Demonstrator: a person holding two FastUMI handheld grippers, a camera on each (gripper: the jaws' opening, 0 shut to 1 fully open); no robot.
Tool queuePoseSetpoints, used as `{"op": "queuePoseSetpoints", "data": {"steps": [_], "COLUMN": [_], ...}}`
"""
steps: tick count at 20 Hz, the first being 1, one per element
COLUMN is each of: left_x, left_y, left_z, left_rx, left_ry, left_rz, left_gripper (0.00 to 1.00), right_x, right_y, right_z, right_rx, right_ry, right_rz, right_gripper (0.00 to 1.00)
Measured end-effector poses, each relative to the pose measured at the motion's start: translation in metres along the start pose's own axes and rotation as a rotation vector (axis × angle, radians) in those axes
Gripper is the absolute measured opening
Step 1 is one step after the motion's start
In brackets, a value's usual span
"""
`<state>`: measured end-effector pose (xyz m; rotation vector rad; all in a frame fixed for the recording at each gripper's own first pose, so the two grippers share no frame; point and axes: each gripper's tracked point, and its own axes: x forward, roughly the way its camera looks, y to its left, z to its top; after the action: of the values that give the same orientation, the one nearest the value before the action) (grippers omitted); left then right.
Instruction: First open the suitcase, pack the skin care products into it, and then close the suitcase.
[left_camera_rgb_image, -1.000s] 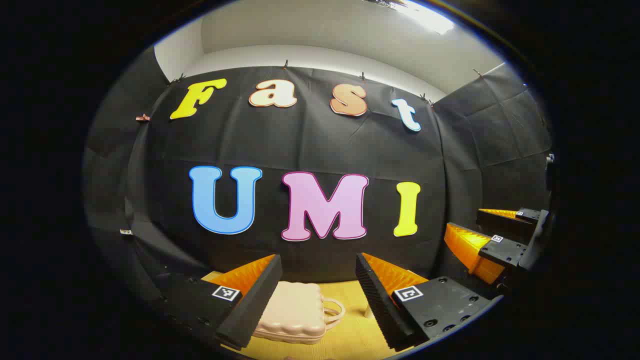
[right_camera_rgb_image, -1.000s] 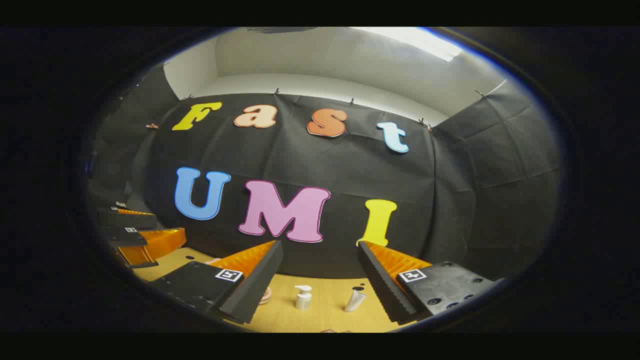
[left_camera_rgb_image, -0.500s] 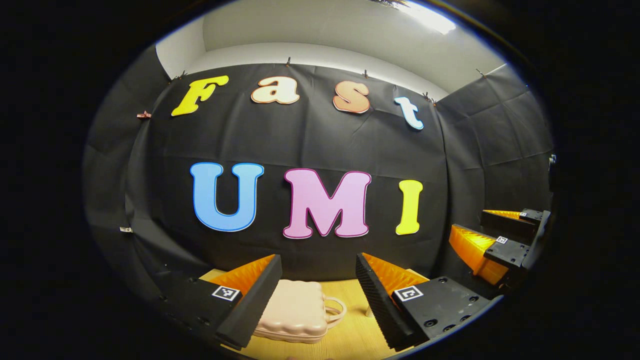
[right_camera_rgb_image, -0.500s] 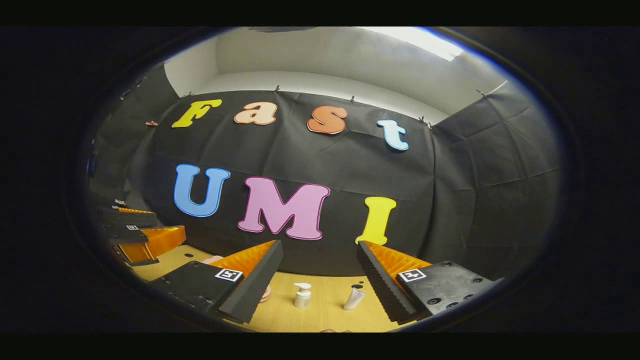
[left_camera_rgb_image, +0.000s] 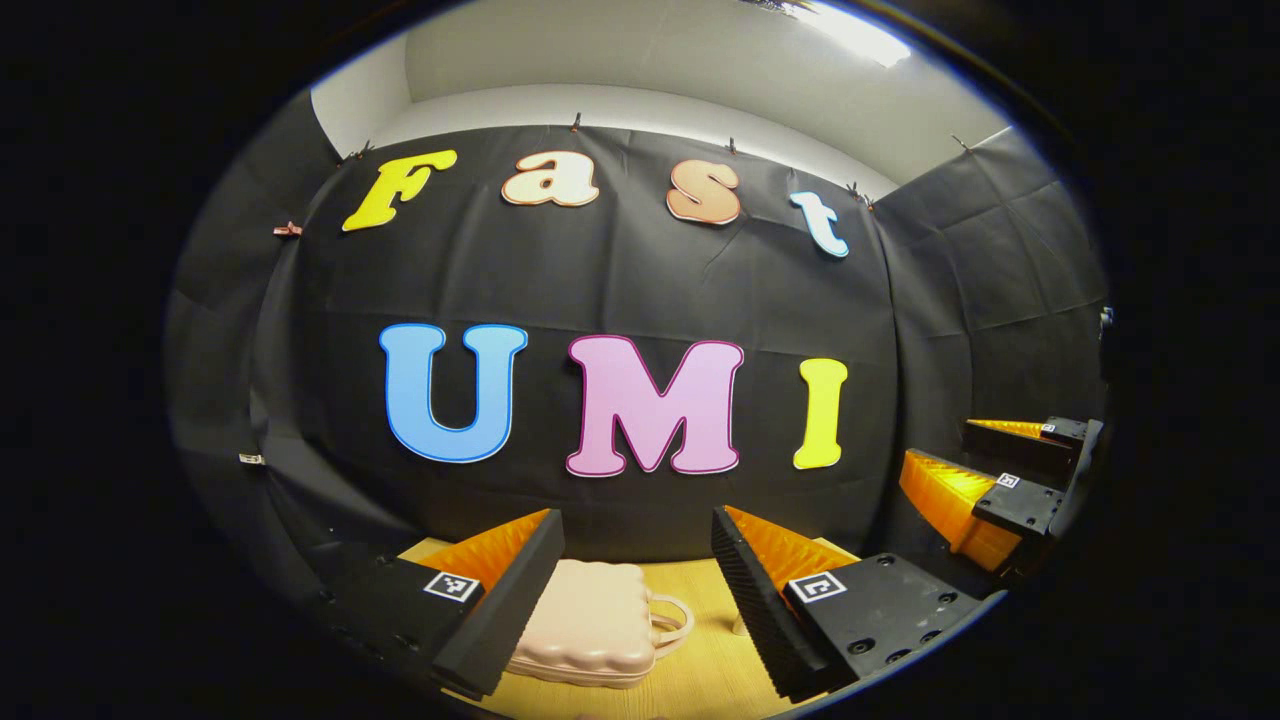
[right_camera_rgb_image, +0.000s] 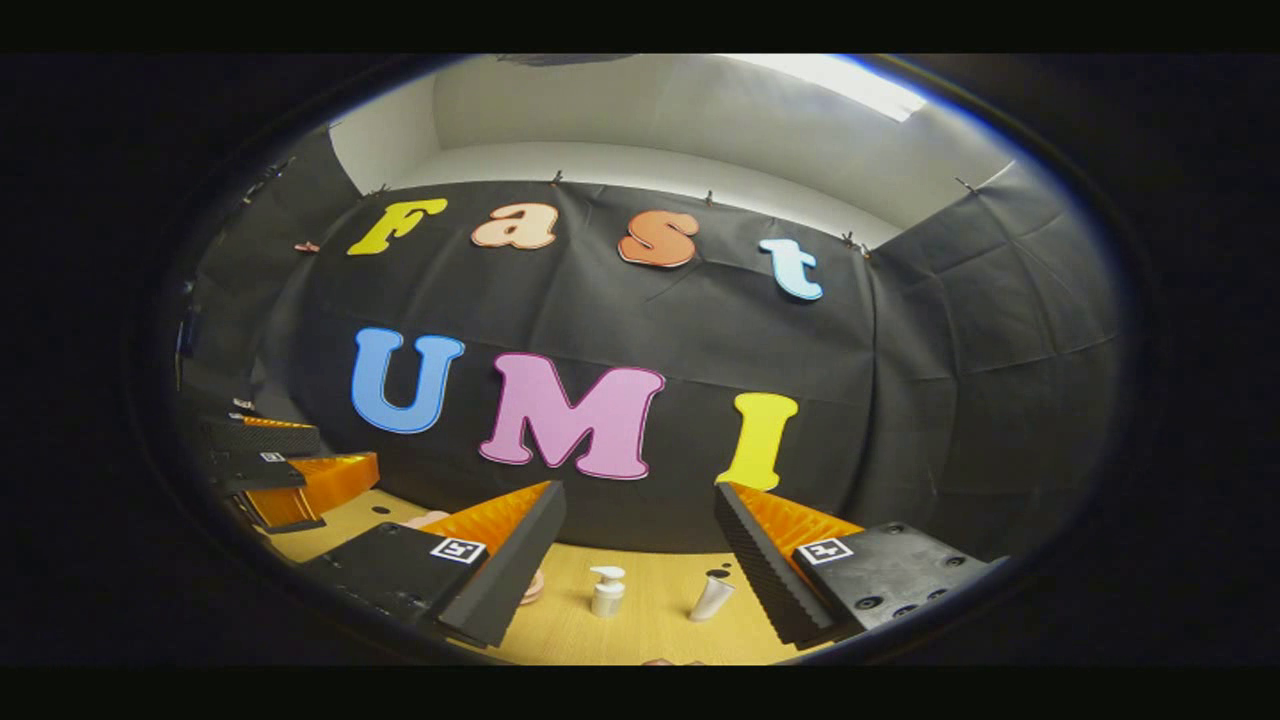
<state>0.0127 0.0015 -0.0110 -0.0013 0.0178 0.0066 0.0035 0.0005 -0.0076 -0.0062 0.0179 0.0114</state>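
Nothing readable is showing: the small square markers (left_camera_rgb_image: 818, 587) on the gripper fingers are carrying only black-and-white patterns, no letters or numbers.

One suitcase (left_camera_rgb_image: 585, 625) lying shut on table (right_camera_rgb_image: 650, 625); one pump bottle (right_camera_rgb_image: 606, 592), one tube (right_camera_rgb_image: 711, 597) standing; two hand-held grippers showing.

- Left gripper (left_camera_rgb_image: 637, 560): wedge-shaped fingers with ribbed inner faces, a square black-and-white marker behind each tip, dark screws farther back.
- Right gripper (right_camera_rgb_image: 640, 545): same wedge fingers, markers, screws.
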Motion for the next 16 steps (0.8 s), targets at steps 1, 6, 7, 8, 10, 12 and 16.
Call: {"op": "queuePoseSetpoints", "data": {"steps": [1, 6, 7, 8, 10, 12, 16], "left_x": [0.0, 0.015, 0.018, 0.021, 0.034, 0.048, 0.085], "left_y": [0.0, -0.001, -0.003, -0.006, -0.015, -0.018, -0.036], "left_z": [-0.002, -0.018, -0.023, -0.027, -0.044, -0.059, -0.098], "left_rx": [-0.001, 0.027, 0.024, 0.015, 0.015, 0.039, 0.115], "left_ry": [0.002, 0.045, 0.058, 0.074, 0.118, 0.162, 0.239], "left_rz": [0.001, 0.005, -0.001, -0.016, -0.047, -0.065, -0.132], "left_gripper": [0.96, 0.96, 0.96, 0.96, 0.96, 0.96, 0.96], "right_x": [0.0, 0.002, 0.003, 0.002, 0.005, 0.007, 0.015], "right_y": [-0.001, -0.006, -0.007, -0.009, -0.013, -0.02, -0.039], "right_z": [-0.001, -0.009, -0.012, -0.013, -0.018, -0.029, -0.042], "right_rx": [0.0, -0.014, -0.017, -0.02, -0.035, -0.048, -0.047], "right_ry": [0.0, 0.023, 0.03, 0.034, 0.045, 0.07, 0.092], "right_rz": [-0.002, -0.015, -0.016, -0.018, -0.024, -0.031, -0.052], "right_gripper": [0.96, 0.96, 0.96, 0.96, 0.96, 0.97, 0.96]}}
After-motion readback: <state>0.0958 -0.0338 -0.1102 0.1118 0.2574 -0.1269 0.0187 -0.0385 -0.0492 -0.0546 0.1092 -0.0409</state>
